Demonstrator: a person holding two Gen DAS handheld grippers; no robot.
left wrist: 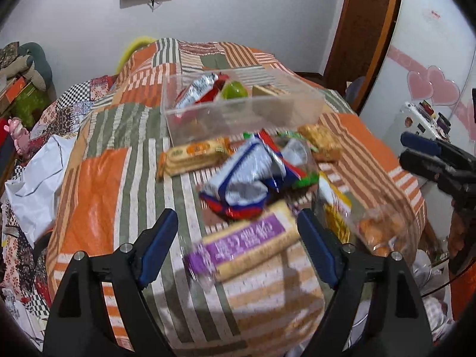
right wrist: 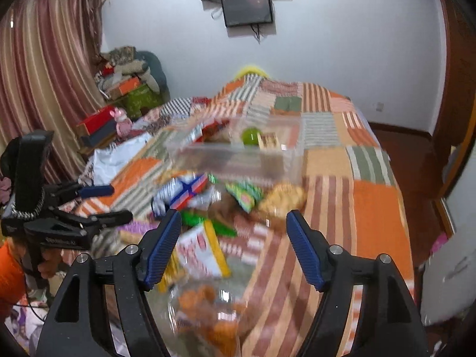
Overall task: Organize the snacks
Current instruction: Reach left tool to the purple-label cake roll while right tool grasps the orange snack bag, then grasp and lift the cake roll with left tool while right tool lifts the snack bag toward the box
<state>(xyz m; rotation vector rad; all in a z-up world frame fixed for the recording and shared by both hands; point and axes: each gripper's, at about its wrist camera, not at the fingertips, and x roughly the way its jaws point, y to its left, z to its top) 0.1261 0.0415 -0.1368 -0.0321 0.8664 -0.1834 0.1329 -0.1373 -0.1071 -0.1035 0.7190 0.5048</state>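
Purple-labelled biscuit pack (left wrist: 244, 247) sits between our left tongs (left wrist: 238, 247), spread wide, nothing held. Right tongs (right wrist: 233, 247) also spread, empty, over the clear bag of orange snacks (right wrist: 205, 306). Clear plastic box (left wrist: 238, 110) behind the pile; bare striped patchwork bedspread (right wrist: 377, 208) to its right.

Clear glossy plastic box (left wrist: 238, 113); shiny foil wrapper (left wrist: 247, 178); matt woven cloth bedspread (left wrist: 98, 184); ribbed rubbery tool pads (left wrist: 157, 247).

A home bedroom — bed (right wrist: 372, 208) under an orange-and-green patchwork quilt (left wrist: 98, 184), striped curtain (right wrist: 44, 68), wall-mounted screen (right wrist: 248, 9), heaped boxes and soft toys (right wrist: 131, 89) in the corner — pink heart stickers (left wrist: 431, 87) on a door.
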